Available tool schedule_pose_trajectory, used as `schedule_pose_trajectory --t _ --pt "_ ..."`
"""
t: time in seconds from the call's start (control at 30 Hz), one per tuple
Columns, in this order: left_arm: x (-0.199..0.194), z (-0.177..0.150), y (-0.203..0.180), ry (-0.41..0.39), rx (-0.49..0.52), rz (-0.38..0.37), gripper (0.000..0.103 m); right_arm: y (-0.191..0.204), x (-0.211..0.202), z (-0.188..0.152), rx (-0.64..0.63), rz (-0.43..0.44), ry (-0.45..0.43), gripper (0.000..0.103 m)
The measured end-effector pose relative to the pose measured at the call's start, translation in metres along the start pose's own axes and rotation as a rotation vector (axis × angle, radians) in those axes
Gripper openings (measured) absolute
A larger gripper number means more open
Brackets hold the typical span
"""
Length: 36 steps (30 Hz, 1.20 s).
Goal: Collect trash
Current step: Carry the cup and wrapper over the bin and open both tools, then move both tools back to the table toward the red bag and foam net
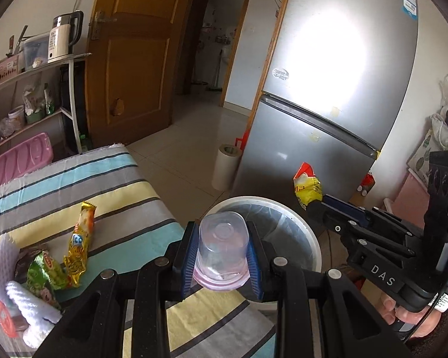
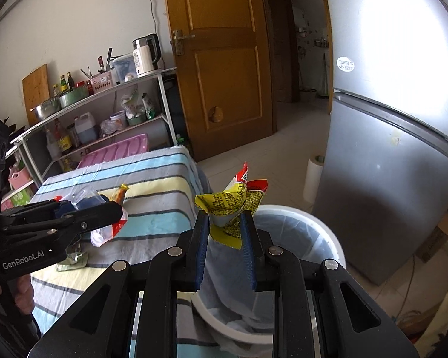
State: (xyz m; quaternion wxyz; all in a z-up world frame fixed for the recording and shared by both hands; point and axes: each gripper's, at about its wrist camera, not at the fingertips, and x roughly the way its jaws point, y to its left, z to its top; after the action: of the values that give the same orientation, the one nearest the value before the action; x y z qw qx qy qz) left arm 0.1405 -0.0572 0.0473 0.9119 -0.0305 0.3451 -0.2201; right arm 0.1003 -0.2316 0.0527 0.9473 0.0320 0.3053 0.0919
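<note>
- Your left gripper [image 1: 222,253] points forward and down, its jaws clamped on a cup [image 1: 221,247].
- Your right gripper [image 2: 228,232] tilts down alongside it, jaws pinching a wrapper [image 2: 233,205].
- Your right hand [image 1: 403,313] grips the handle, only its fingers showing.

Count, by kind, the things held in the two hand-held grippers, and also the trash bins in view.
Clear plastic cup: 1
Yellow and red snack wrapper: 1
White trash bin: 1
Total: 3
</note>
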Motion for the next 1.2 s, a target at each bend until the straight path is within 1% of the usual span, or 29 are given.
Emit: schedule_pose_trajectory --t 0.07,0.23,0.37,0.53,0.6,0.67,0.73,0.8,0.87,0.97,1.07,1.2 --pt "0.015 0.0 -0.007 0.032 0.012 -0.008 0.031 -0.008 0.002 0.0 0.008 -0.004 0.003 0.022" --pt "0.053 -0.016 -0.018 0.138 0.034 -0.029 0.031 -0.032 0.031 -0.019 0.057 -0.022 0.123 0.023" --pt "0.072 -0.026 -0.02 0.188 0.037 -0.021 0.031 -0.048 0.048 -0.035 0.091 -0.036 0.189 0.023" --pt "0.083 -0.032 -0.018 0.218 0.033 -0.005 0.033 -0.058 0.062 -0.044 0.097 -0.055 0.24 0.025" --pt "0.084 -0.033 -0.018 0.221 0.036 0.0 0.041 -0.059 0.065 -0.046 0.091 -0.069 0.253 0.026" --pt "0.083 -0.032 -0.016 0.219 0.029 -0.006 0.043 -0.061 0.065 -0.049 0.092 -0.075 0.257 0.031" --pt "0.08 -0.032 -0.016 0.21 0.029 0.001 0.043 -0.061 0.063 -0.05 0.096 -0.071 0.252 0.04" --pt "0.077 -0.031 -0.015 0.199 0.03 0.005 0.046 -0.061 0.061 -0.05 0.1 -0.069 0.246 0.043" --pt "0.073 -0.03 -0.013 0.192 0.022 -0.004 0.046 -0.059 0.057 -0.05 0.1 -0.072 0.238 0.044" --pt "0.064 -0.03 -0.011 0.173 0.02 0.013 0.046 -0.054 0.052 -0.048 0.093 -0.071 0.225 0.044" --pt "0.05 -0.031 -0.005 0.15 0.005 0.014 0.046 -0.046 0.044 -0.047 0.09 -0.063 0.21 0.044" --pt "0.025 -0.034 0.006 0.106 -0.012 0.044 0.046 -0.031 0.032 -0.042 0.077 -0.034 0.17 0.044"
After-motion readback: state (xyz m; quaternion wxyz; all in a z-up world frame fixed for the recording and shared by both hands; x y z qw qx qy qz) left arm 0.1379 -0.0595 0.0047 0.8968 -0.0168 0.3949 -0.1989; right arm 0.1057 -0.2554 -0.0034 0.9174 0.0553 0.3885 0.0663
